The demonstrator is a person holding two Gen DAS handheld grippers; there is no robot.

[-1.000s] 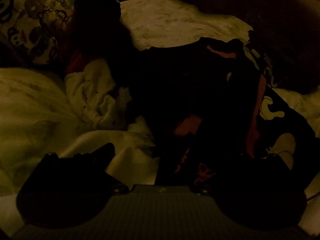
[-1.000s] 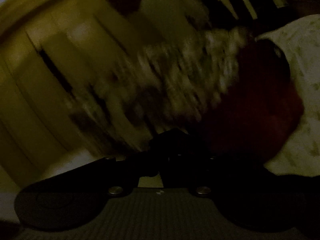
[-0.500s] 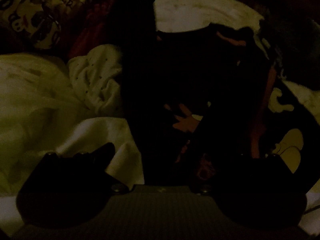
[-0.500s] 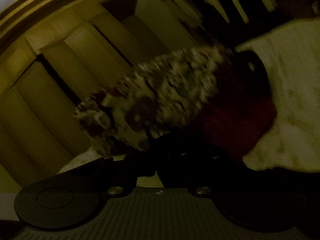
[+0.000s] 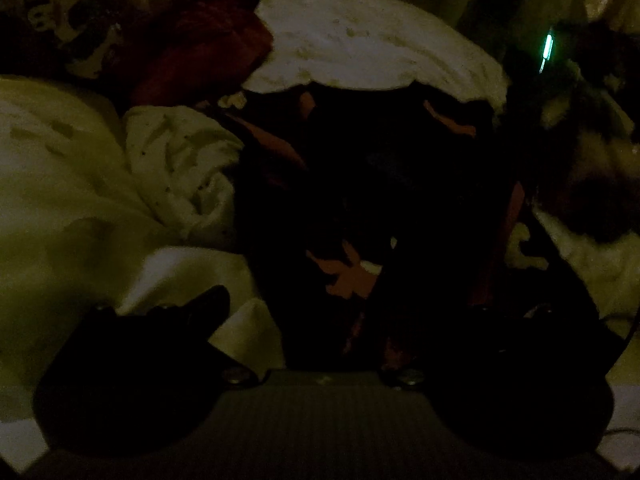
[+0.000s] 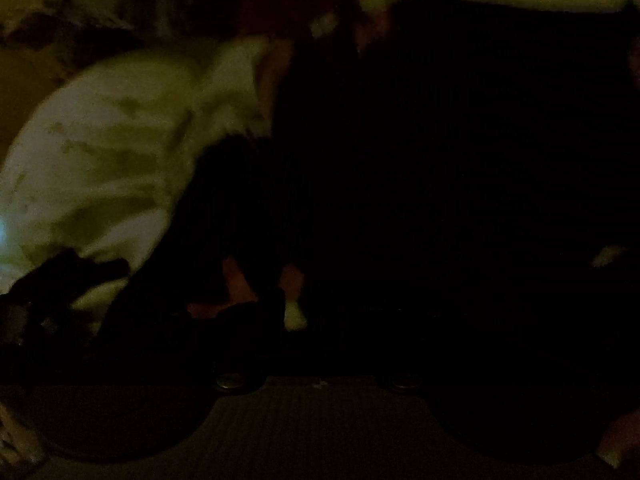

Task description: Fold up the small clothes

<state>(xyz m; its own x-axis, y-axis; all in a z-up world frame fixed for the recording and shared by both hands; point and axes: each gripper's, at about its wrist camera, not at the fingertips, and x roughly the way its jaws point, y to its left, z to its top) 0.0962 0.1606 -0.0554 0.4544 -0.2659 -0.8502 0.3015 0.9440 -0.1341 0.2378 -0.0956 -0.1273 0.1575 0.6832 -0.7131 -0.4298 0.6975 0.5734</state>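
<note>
The scene is very dark. A black garment with orange and pale print (image 5: 360, 208) lies crumpled on a pale bed sheet (image 5: 60, 200) straight ahead of my left gripper (image 5: 340, 320). Its left finger (image 5: 200, 308) stands wide to the left over the sheet; the right finger is lost in the dark cloth. In the right wrist view the same dark garment (image 6: 440, 180) fills most of the frame, close to my right gripper (image 6: 320, 320). Its fingers merge with the dark cloth, so their state is unclear.
A white dotted garment (image 5: 180, 176) lies bunched left of the black one. A red item (image 5: 208, 52) and a patterned pillow (image 5: 80, 12) sit at the back left. A white patterned pillow (image 5: 360, 40) lies behind. A green light (image 5: 547, 48) glows at the right.
The right gripper has swung down from facing the wardrobe and pillows to sit close over the black garment. The left view has shifted slightly; the garment lies lower and flatter.
</note>
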